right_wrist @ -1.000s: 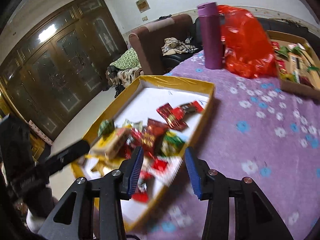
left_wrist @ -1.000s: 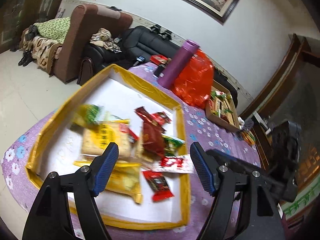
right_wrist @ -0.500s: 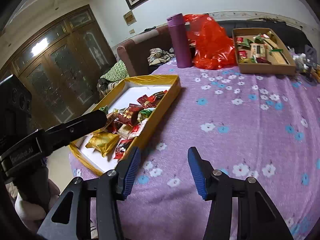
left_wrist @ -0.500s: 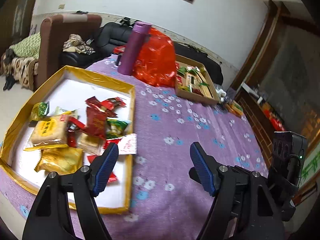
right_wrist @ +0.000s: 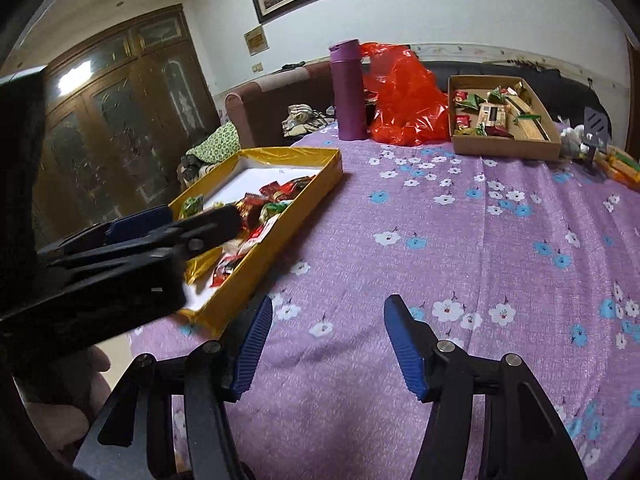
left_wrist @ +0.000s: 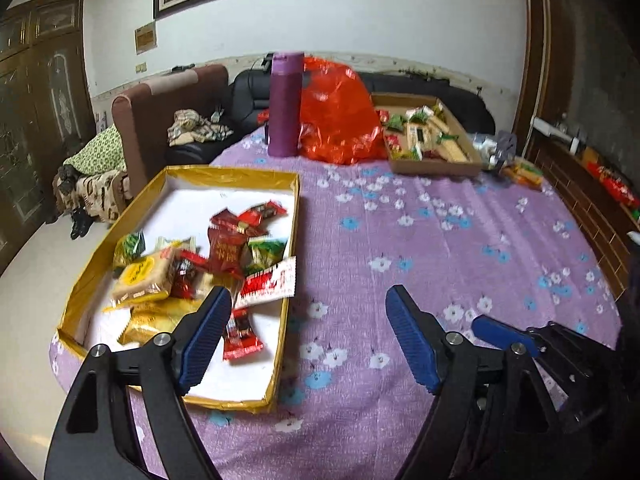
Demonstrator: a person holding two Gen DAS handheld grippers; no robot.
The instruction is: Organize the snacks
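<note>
A gold-rimmed box (left_wrist: 294, 216) with a white floor holds several wrapped snacks (left_wrist: 224, 252) at the table's left; it also shows in the right wrist view (right_wrist: 316, 184). A brown cardboard tray (left_wrist: 436, 166) with more snacks sits at the far right, also in the right wrist view (right_wrist: 504, 146). My left gripper (left_wrist: 308, 336) is open and empty, above the box's near right corner. My right gripper (right_wrist: 328, 344) is open and empty over the purple cloth, right of the box. Its blue tip (left_wrist: 500, 332) shows in the left wrist view.
A purple flask (left_wrist: 285, 104) and a red plastic bag (left_wrist: 340, 120) stand at the table's far side. The round table has a purple flowered cloth (left_wrist: 440, 240). Small packets (left_wrist: 524, 174) lie near the far right edge. Sofas stand behind the table.
Both grippers have pulled back from over the gold box and swung right. The box now lies to the left and more of the cloth shows. Both stay open.
</note>
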